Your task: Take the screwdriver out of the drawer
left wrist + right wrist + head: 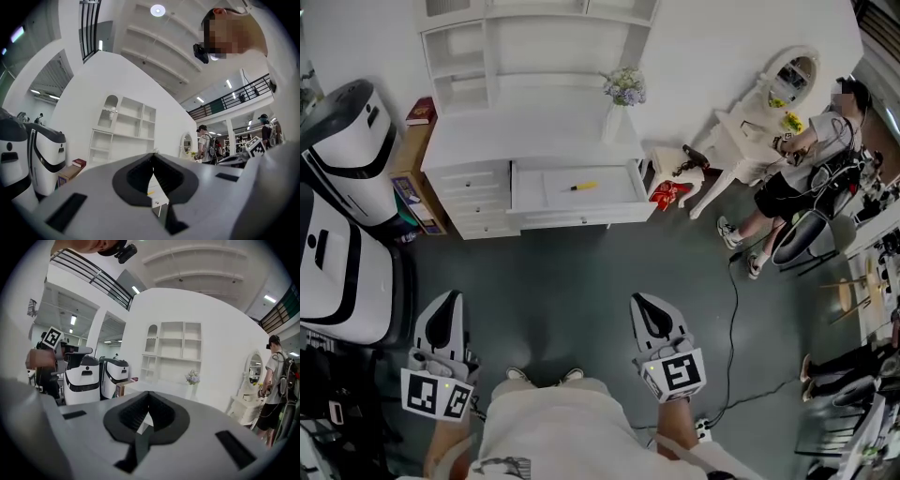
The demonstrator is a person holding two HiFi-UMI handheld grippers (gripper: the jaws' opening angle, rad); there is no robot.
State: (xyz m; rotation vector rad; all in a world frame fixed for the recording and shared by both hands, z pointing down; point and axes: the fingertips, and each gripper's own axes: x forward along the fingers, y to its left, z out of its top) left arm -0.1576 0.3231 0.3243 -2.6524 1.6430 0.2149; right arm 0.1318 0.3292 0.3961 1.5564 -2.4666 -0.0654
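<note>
Grippers are counted at two: the left gripper and the right gripper are held side by side above the dark floor, each with its jaws pressed together and nothing pinched between them. One screwdriver, with a yellow handle, is seen well ahead of both grippers, forward and to the right of the left one, forward and slightly to the left of the right one. It is contained in the one open drawer, where it lies flat on the white bottom near the middle; nothing else can be made out in that drawer. The drawer is pulled out of one white desk, which is topped by shelves. Three smaller closed drawers appear to be stacked almost straight ahead of the left gripper. One vase of flowers is stood on the desk top, beyond the screwdriver and nearly in line with the right gripper. Two white machines are parked to the left of the left gripper, and one red book is laid just past the farther of them. One seated person is seen far off to the right of the right gripper, beside one oval mirror.
</note>
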